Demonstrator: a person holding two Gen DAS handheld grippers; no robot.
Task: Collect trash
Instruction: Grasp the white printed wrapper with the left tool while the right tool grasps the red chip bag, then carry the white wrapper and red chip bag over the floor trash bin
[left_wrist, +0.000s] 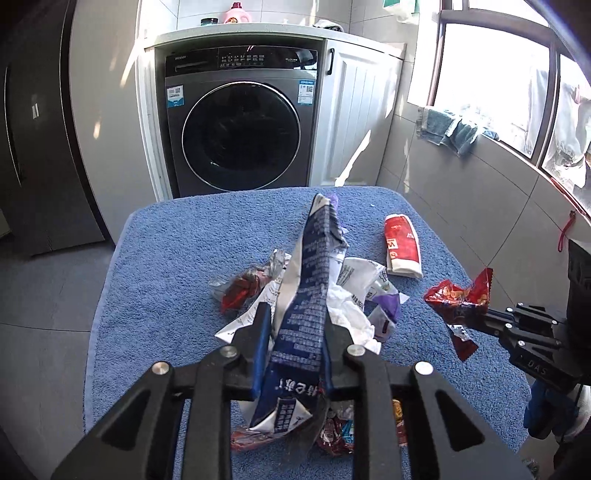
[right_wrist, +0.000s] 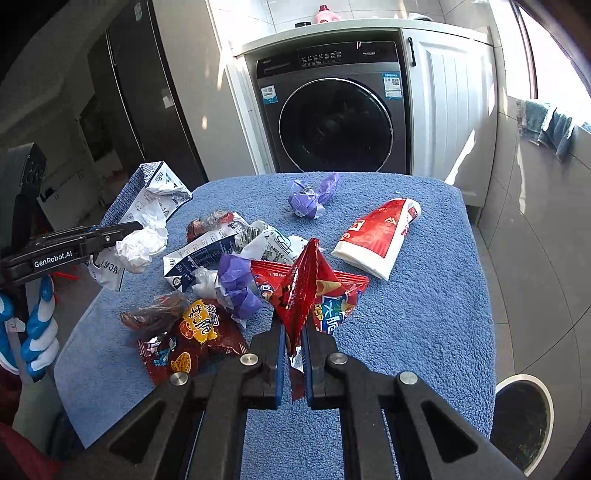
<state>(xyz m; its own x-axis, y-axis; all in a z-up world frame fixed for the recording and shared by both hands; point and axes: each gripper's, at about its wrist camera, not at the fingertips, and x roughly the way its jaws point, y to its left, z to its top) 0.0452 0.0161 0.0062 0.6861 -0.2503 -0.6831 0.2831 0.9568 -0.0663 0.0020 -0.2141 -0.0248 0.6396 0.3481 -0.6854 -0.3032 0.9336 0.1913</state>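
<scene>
My left gripper (left_wrist: 295, 317) is shut on a flattened blue and white carton (left_wrist: 306, 280) with some white crumpled paper, held above the blue towel (left_wrist: 177, 258); both also show in the right wrist view, gripper (right_wrist: 125, 230) and carton (right_wrist: 144, 188). My right gripper (right_wrist: 293, 332) is shut on a red snack wrapper (right_wrist: 303, 288), lifted over the towel (right_wrist: 424, 314); the left wrist view shows this gripper (left_wrist: 480, 321) and wrapper (left_wrist: 461, 295). Several wrappers lie on the towel: a red and white pack (right_wrist: 376, 236), purple wrappers (right_wrist: 310, 197), a dark red bag (right_wrist: 192, 339).
A white-rimmed bin (right_wrist: 524, 410) stands on the floor at the right of the towel-covered table. A washing machine (left_wrist: 240, 125) is behind the table, a dark fridge (right_wrist: 147, 85) to the left, and a tiled wall with a window ledge (left_wrist: 517, 155) to the right.
</scene>
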